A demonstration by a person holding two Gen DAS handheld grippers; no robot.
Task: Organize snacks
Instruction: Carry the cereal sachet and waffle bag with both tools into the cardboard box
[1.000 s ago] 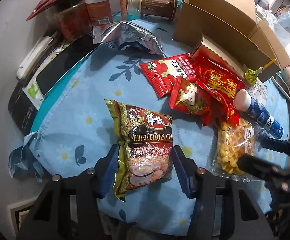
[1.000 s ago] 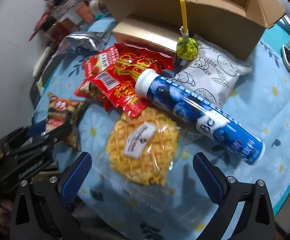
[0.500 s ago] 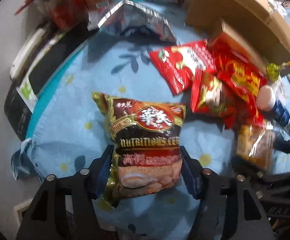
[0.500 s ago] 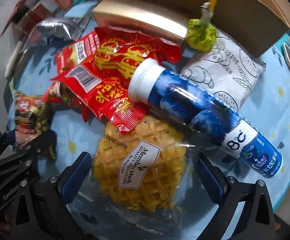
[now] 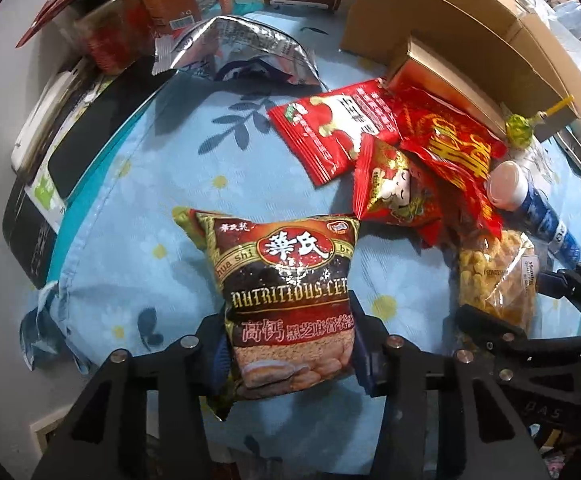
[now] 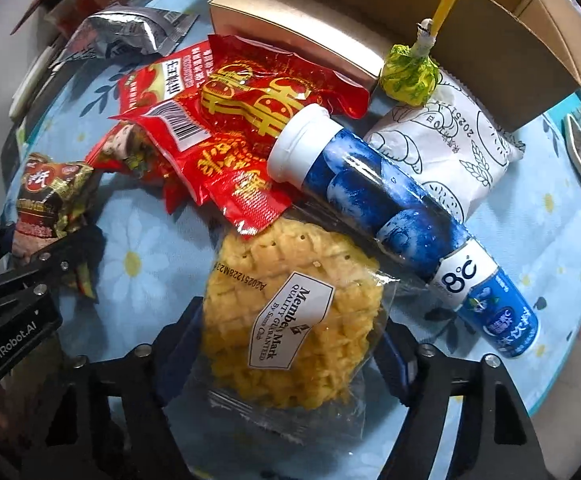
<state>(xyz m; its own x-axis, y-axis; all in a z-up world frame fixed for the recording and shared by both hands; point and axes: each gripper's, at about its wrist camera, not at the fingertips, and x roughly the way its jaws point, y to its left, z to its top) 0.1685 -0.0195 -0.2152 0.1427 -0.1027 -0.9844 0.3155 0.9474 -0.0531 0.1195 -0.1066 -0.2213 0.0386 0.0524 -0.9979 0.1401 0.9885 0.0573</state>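
Both tools closed on snack bags.

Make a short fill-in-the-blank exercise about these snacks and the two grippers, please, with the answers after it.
1. The left gripper has its fingers on both sides of the brown ____ bag.
2. The right gripper is closed on the waffle pack, labelled Member's ____.
3. The blue tube has a ____ cap.
4. The green lollipop has a ____ stick.

Answers: cereal; Mark; white; yellow
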